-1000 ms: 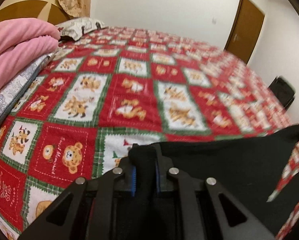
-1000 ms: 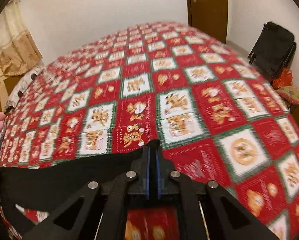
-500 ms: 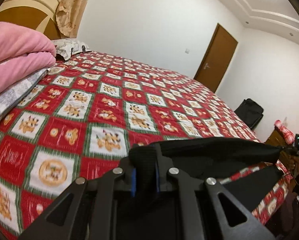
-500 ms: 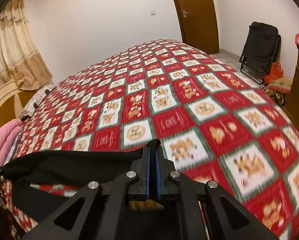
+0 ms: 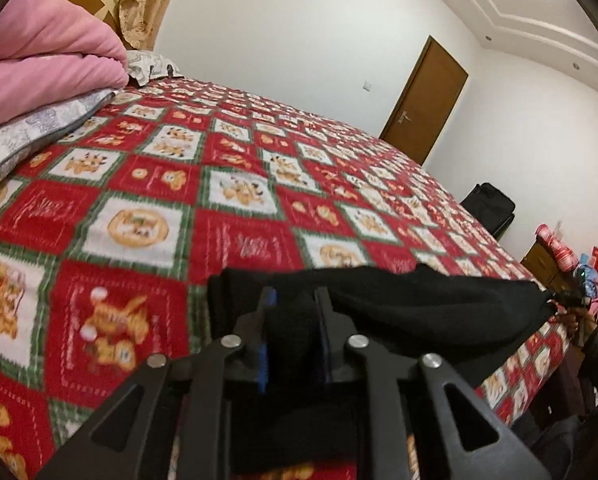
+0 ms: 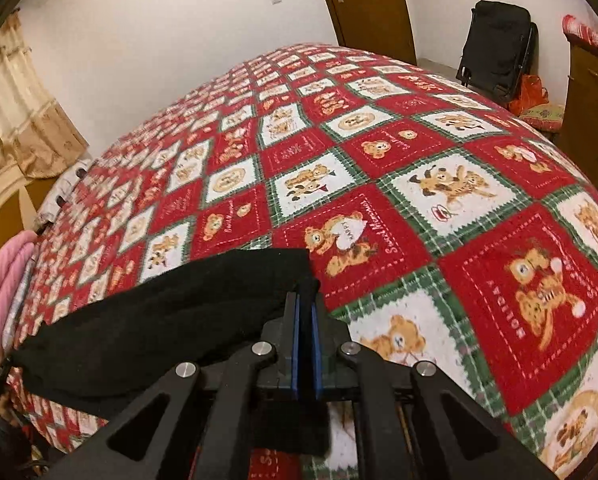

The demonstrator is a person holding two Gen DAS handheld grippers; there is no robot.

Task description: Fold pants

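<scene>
left gripper (image 5: 293, 300): fingers pinch a thick bunch of black pants (image 5: 431, 304); cloth fills the gap between the blue pads, so the fingers sit a bit apart.
right gripper (image 6: 306, 300): fingers pressed nearly together on a thin edge of the pants (image 6: 171, 304); a flap of cloth hangs below the fingers.
pants, place: held up between the two grippers, over the near edge of the bed (image 5: 235, 184). From the left fingers the cloth runs off to the right; from the right fingers it runs off to the left.
long axis: the held edge runs side to side, gripper to gripper, roughly along the bed's near edge. It sags a little in the middle, not taut.
rest of pants: hangs down below the held edge; lower part mostly hidden behind the grippers. Can't tell if it touches the bed.
which edge: can't tell waistband from hem.
nearer hand: neither, each holds one end. Far end of the cloth shows small in both views.
bed ahead: quilt lies forward of both sets of fingers, past the cloth.
step, my guess: carry the pants forward and lay them flat on the quilt, then fold.
what it turns on: both ends go forward together, keeping the edge straight.
risk: the bulky left pinch may drag cloth on release.
other: pink blanket (image 5: 47, 64) far left of the left fingers, door (image 6: 363, 4) far ahead.
</scene>
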